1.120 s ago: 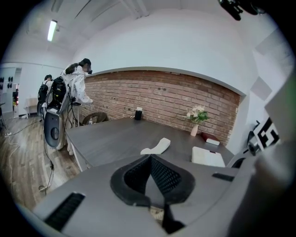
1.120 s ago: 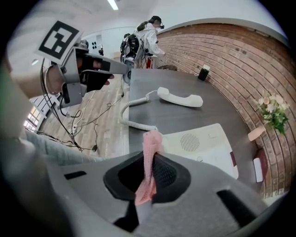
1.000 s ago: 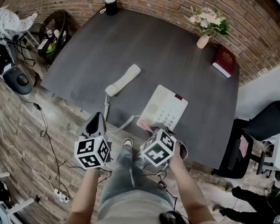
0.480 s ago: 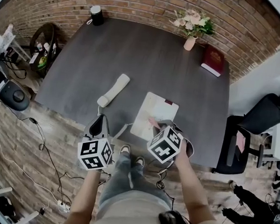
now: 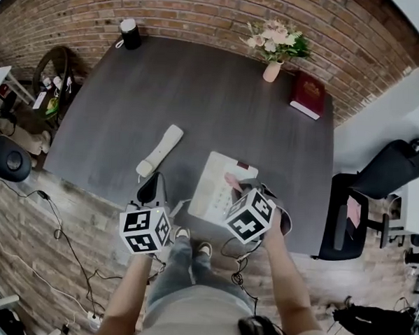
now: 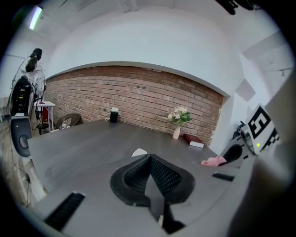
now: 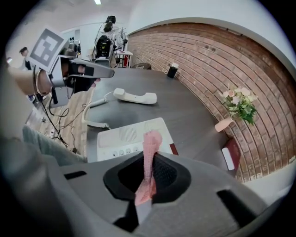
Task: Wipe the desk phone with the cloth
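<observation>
Clamped cloth [image 7: 151,141] in right claw [image 7: 149,159] above desk phone [image 7: 125,136], clearest in right gripper view; held left claw [image 6: 149,157] closed, empty, left of phone

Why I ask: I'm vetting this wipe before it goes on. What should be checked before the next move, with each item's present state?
1. Cloth gripped: ok. The right gripper is shut on the pink cloth.
2. Phone in front of the cloth: ok. The desk phone lies just ahead of the right gripper.
3. Handset off the base: ok. The handset lies apart on the table, to the phone's left.
4. Left gripper out of the way: ok. The left gripper is shut on nothing, left of the phone.
5. Cloth touching the phone: cannot tell.
</observation>
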The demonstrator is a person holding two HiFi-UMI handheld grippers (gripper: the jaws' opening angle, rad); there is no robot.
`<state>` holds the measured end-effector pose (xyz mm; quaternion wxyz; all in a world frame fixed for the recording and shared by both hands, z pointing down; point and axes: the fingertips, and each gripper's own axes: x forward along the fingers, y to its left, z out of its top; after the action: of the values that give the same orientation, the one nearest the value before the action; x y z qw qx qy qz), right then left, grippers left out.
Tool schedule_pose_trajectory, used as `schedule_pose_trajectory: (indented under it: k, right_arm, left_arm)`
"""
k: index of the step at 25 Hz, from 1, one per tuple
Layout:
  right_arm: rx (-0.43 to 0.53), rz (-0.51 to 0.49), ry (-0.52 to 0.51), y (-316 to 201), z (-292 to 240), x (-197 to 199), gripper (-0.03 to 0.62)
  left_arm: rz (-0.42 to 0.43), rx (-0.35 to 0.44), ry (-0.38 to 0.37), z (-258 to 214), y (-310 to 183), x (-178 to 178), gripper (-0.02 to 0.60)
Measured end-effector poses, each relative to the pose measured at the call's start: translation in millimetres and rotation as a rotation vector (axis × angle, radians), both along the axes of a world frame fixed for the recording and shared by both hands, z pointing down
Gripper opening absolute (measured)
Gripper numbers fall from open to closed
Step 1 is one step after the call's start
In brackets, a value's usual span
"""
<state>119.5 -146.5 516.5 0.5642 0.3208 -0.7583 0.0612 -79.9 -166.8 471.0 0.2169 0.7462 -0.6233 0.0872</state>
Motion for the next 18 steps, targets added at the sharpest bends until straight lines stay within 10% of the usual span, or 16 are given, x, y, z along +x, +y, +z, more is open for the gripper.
schedule_pose_trajectory:
  k: [18]
  right_arm:
    - [0.018, -0.068, 0.111, -52, 7, 26, 0.023]
  left_arm:
    - [0.012, -0.026, 0.043, 15, -55, 25, 0.005]
